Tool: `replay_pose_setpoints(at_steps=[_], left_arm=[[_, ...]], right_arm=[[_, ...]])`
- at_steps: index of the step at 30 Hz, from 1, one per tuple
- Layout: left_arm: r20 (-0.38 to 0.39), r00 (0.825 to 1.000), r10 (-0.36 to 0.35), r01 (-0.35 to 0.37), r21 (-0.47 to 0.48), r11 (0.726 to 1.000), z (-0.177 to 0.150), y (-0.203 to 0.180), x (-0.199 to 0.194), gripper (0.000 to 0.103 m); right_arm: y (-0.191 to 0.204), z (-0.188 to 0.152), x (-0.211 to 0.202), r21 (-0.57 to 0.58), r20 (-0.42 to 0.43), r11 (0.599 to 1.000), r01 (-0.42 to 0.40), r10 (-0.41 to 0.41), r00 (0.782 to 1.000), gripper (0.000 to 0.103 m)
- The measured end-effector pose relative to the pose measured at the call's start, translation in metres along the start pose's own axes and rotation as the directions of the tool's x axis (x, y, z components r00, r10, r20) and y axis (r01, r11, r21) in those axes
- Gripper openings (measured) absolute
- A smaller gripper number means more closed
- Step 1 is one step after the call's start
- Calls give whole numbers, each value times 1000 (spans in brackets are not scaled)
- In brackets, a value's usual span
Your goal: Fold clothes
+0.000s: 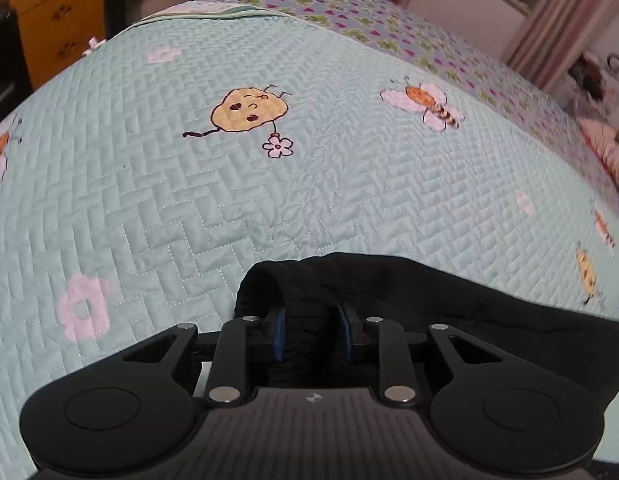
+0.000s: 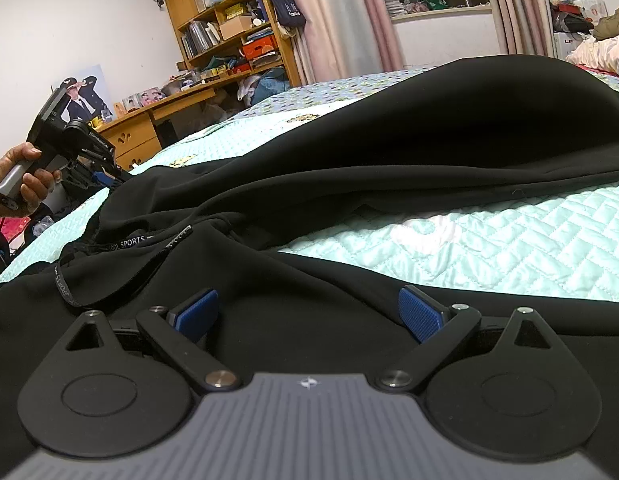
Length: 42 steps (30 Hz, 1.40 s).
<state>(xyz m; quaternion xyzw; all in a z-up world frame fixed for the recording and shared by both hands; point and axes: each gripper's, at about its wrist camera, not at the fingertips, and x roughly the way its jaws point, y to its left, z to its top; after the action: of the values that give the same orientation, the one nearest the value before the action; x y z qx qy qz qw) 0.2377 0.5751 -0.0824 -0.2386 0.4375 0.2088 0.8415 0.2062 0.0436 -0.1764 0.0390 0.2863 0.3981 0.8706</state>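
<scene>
Left gripper [image 1: 311, 334] is seen at bottom centre of the left wrist view, jaws narrow, blue pads [image 1: 278, 332] pinched on a bunched edge of the black garment [image 1: 449, 292]. The fabric fold rises between the pads and is clamped (no gap is visible either side). The rest of that garment is spread toward the lower right of the frame, lying on the mint quilted bedspread [image 1: 189, 200], which fills most of the view; an embroidered yellow figure [image 1: 249, 110] and a bee [image 1: 425, 104] are stitched into it at upper centre and upper right. In the right wrist view, the right gripper [image 2: 309, 316] is found at bottom centre, jaws spread wide, blue pads [image 2: 199, 314] resting over the black cloth with nothing pinched between them. The garment is draped across the middle of that frame, humped at upper right, with a printed drawstring or tape [image 2: 63, 284] at left centre (lettering only partly legible). The left gripper is also visible at the left edge of this view, held by a hand [image 2: 17, 184] and angled down at the garment's far edge. A wooden shelf unit [image 2: 229, 20] and pink curtains [image 2: 329, 12] are seen in the background at top.
</scene>
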Motion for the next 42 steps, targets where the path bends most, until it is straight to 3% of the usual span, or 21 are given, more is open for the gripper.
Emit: replay_pose_setpoints(at_steps=[2, 5, 9, 15, 19, 22, 24, 29, 33, 36, 39, 42], left_arm=[[11, 1000, -1, 1, -6, 1000, 1, 0, -1, 17], [60, 997, -42, 47, -86, 995, 4, 11, -9, 12], [142, 987, -78, 115, -268, 957, 4, 39, -4, 9], [207, 976, -63, 128, -319, 939, -6, 40, 9, 9], [296, 952, -74, 162, -285, 945, -5, 35, -5, 9], [250, 968, -1, 74, -285, 956, 0, 33, 14, 9], [205, 978, 40, 32, -337, 941, -2, 36, 31, 10], [187, 981, 52, 33, -423, 906, -8, 43, 37, 15], [190, 982, 14, 68, -419, 906, -12, 47, 16, 17], [215, 977, 1, 79, -362, 929, -22, 40, -12, 15], [236, 967, -97, 154, -237, 959, -30, 16, -34, 17], [161, 959, -234, 256, -136, 957, -30, -25, -34, 25]], right_arm=[[0, 0, -1, 1, 0, 1000, 1, -1, 1000, 97], [0, -1, -2, 1, 0, 1000, 2, -2, 1000, 97], [2, -1, -2, 2, 0, 1000, 3, -3, 1000, 97], [2, -2, -3, 5, 1, 1000, 1, -1, 1000, 97], [2, -2, -3, 9, 3, 1000, -1, 1, 1000, 97], [1, -2, -2, 9, 3, 1000, 0, 0, 1000, 97], [1, -2, -2, 8, 2, 1000, 2, -2, 1000, 97], [1, -2, -2, 11, 4, 1000, 0, 0, 1000, 97], [-1, -2, -2, 21, 9, 1000, -8, 8, 1000, 97], [-3, -1, -3, 33, 15, 999, -15, 15, 1000, 97], [-5, -1, -3, 44, 20, 999, -24, 23, 1000, 97], [-5, -1, -3, 46, 22, 999, -26, 25, 999, 97]])
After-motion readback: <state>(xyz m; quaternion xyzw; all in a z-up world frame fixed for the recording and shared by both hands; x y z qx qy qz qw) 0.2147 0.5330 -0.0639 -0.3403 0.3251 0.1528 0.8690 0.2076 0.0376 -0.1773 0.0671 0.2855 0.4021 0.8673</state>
